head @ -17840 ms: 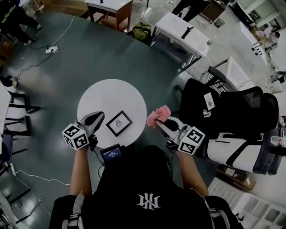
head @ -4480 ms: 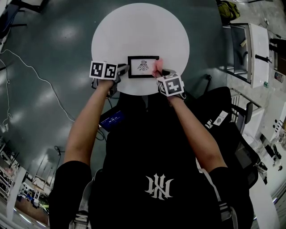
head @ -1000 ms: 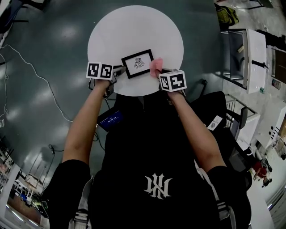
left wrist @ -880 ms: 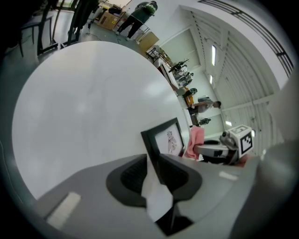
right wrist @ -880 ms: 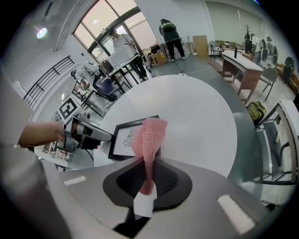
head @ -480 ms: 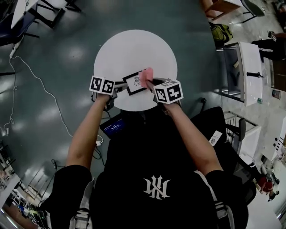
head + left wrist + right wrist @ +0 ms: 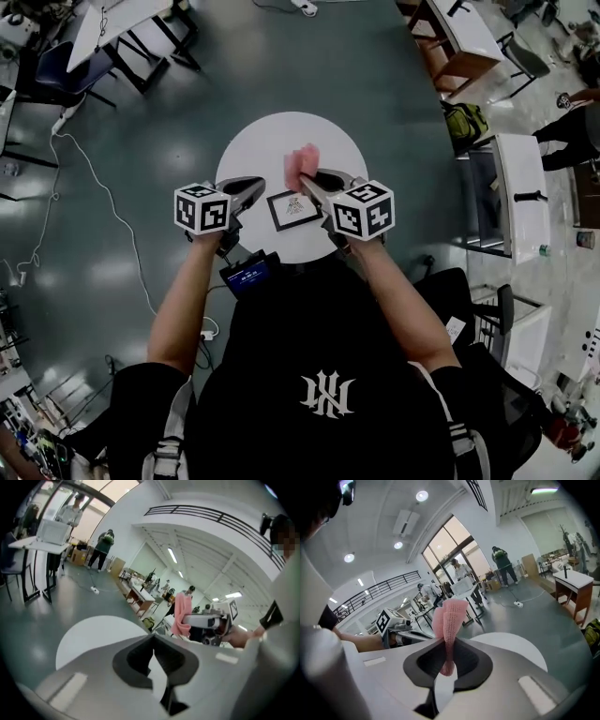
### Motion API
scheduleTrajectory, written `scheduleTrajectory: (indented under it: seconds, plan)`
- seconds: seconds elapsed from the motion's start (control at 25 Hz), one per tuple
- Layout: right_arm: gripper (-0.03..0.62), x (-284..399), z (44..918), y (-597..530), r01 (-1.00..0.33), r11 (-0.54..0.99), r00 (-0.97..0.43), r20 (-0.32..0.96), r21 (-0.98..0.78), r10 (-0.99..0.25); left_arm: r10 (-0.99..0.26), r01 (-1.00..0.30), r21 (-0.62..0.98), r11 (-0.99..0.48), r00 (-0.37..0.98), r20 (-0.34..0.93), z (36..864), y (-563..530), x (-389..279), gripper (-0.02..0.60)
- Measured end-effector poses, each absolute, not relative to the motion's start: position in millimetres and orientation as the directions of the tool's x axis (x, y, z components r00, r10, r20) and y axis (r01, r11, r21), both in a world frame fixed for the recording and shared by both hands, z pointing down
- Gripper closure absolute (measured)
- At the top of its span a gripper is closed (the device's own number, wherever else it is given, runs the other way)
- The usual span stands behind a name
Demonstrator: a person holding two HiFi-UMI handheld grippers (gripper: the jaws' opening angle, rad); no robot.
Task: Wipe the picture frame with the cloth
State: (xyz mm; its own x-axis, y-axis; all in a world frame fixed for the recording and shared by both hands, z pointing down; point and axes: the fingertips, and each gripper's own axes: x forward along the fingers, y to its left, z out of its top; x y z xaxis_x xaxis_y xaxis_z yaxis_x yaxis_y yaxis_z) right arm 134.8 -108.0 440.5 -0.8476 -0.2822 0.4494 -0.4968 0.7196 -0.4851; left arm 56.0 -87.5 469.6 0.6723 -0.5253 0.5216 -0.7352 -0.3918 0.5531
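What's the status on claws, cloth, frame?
Left claw shut, empty. Right claw shut on cloth, held above the picture frame. Frame flat on table, nothing blocking.

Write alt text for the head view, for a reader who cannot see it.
Seen from above, a person holds two grippers over a round white table; the right gripper pinches a pink cloth, the left gripper holds nothing. A black picture frame lies on the table between them.

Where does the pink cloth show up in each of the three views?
Head view: pink cloth at centre, above the picture frame.
Left gripper view: pink cloth right of centre, hanging from the right gripper.
Right gripper view: pink cloth at centre, pinched between the jaws.
Shared landmark: the round white table.
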Motion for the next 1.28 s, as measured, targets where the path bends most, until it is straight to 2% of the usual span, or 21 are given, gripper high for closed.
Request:
scheduleTrajectory:
  seconds: [0.16,0.28,0.44,0.6,0.84,1.04,1.28]
  plan:
    - [0.566,135,374,-106,-0.409,0.78,-0.908,0.299,-0.474,-0.295,-0.644,-0.754,0.431,-0.496,0.652,0.4,390,-81,55,0.578]
    - [0.566,140,329,-98,-0.34,0.857,-0.939,0.185,-0.387,-0.289,-0.707,-0.768,0.322,-0.554,0.638,0.304,339,-67,58,0.578]
    - [0.566,150,273,-79,-0.237,0.914,-0.971,0.044,-0.329,-0.236,-0.776,-0.803,0.182,-0.567,0.595,0.211,280,-39,60,0.58]
    - [0.566,163,252,-50,-0.2,0.956,-0.98,0.022,-0.214,-0.2,-0.829,-0.842,0.091,-0.531,0.539,0.148,242,-12,60,0.58]
    - [0.566,179,234,-23,-0.217,0.957,-0.975,-0.012,-0.191,-0.224,-0.845,-0.847,-0.032,-0.531,0.526,0.091,219,15,42,0.58]
    - [0.566,202,244,2,-0.303,0.926,-0.951,0.009,-0.225,-0.309,-0.804,-0.805,-0.015,-0.593,0.592,0.057,226,35,40,0.58]
    - [0.566,154,249,62,-0.311,0.9,-0.948,0.027,-0.306,-0.318,-0.77,-0.77,0.015,-0.638,0.638,0.011,220,85,0,0.58]
